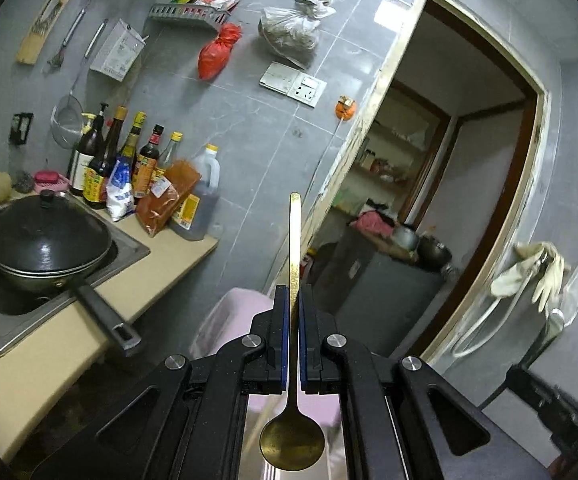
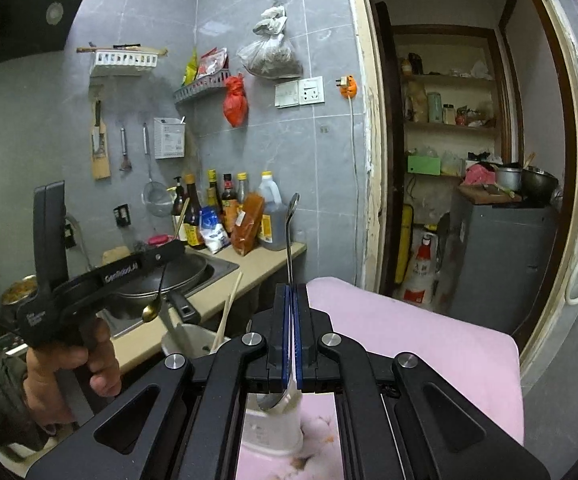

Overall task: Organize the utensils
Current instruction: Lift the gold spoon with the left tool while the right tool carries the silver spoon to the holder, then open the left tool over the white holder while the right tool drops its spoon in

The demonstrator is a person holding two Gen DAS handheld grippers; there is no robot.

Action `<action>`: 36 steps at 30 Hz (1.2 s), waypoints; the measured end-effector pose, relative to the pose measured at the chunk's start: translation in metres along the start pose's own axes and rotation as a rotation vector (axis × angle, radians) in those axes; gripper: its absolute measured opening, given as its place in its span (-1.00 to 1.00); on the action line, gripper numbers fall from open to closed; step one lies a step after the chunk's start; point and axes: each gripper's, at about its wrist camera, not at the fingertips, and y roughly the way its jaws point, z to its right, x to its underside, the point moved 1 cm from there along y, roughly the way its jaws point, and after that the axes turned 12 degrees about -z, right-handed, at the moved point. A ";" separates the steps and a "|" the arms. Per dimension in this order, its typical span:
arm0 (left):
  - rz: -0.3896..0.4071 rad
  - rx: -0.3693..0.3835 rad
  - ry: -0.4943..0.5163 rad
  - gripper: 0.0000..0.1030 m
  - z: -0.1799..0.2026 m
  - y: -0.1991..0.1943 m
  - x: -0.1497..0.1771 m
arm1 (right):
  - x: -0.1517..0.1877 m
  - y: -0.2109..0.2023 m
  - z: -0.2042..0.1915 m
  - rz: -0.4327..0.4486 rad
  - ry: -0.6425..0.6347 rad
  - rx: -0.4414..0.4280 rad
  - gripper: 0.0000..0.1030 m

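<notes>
Between my left gripper [image 1: 293, 300] pads sits a gold spoon [image 1: 293, 380], clamped tight, handle fwd, bowl back toward me. Right gripper [image 2: 291, 300] is closed on a silver spoon [image 2: 289, 248], white cup [image 2: 273, 420] just below it.

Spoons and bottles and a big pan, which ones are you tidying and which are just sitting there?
For the job:
gold spoon clamped in the left tool
silver spoon clamped in the right tool
white cup holding chopsticks

Just lying about:
lidded wok in the sink
sauce bottles
red bag on the wall
</notes>
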 end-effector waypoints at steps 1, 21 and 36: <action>0.004 0.010 -0.004 -0.96 -0.004 0.004 -0.002 | 0.000 0.005 -0.002 0.001 0.004 0.006 -1.00; 0.238 -0.143 0.280 -0.96 0.001 0.022 0.053 | 0.028 0.062 -0.022 -0.067 -0.020 0.106 -1.00; 0.225 -0.192 0.384 -0.96 -0.004 0.038 0.087 | 0.038 0.070 -0.023 -0.094 -0.006 0.117 -0.97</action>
